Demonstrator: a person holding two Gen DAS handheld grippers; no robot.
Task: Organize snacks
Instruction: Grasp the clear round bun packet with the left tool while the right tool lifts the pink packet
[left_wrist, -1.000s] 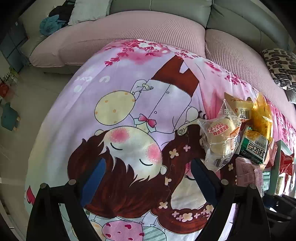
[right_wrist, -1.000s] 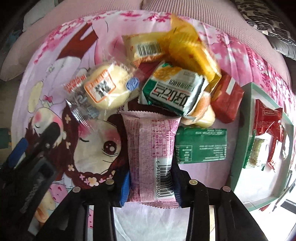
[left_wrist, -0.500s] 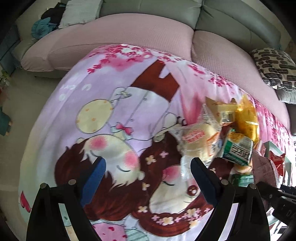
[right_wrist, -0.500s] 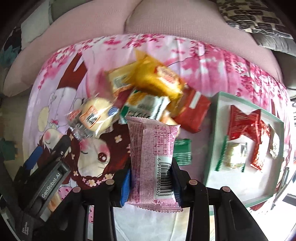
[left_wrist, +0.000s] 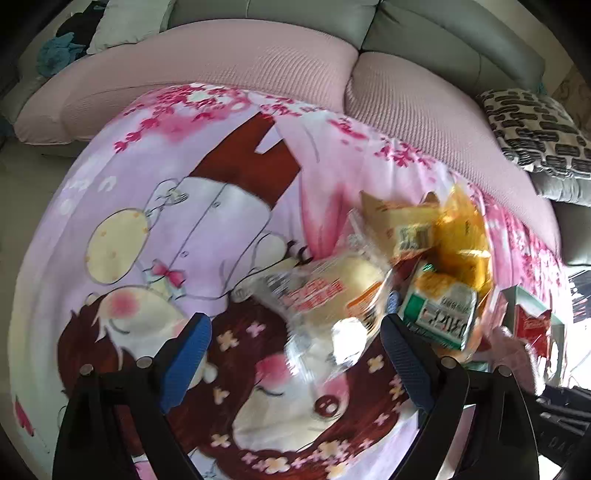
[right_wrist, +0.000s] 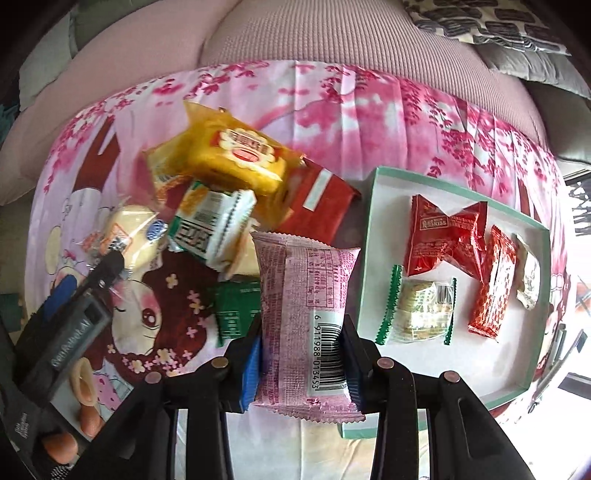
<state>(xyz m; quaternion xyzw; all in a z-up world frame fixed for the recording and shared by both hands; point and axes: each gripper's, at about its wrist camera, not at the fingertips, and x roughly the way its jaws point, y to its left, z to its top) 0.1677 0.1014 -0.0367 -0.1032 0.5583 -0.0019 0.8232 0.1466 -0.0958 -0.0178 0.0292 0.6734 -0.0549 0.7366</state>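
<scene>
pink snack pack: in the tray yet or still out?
Out. The pink snack pack is clamped in the right gripper, left of the tray, which already holds four snacks.

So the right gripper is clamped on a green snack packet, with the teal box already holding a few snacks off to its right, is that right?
Not quite: the packet clamped in the right gripper is pink, not green, as the right wrist view shows. The rest holds: the teal box lies to its right with a few snacks already inside.
</scene>
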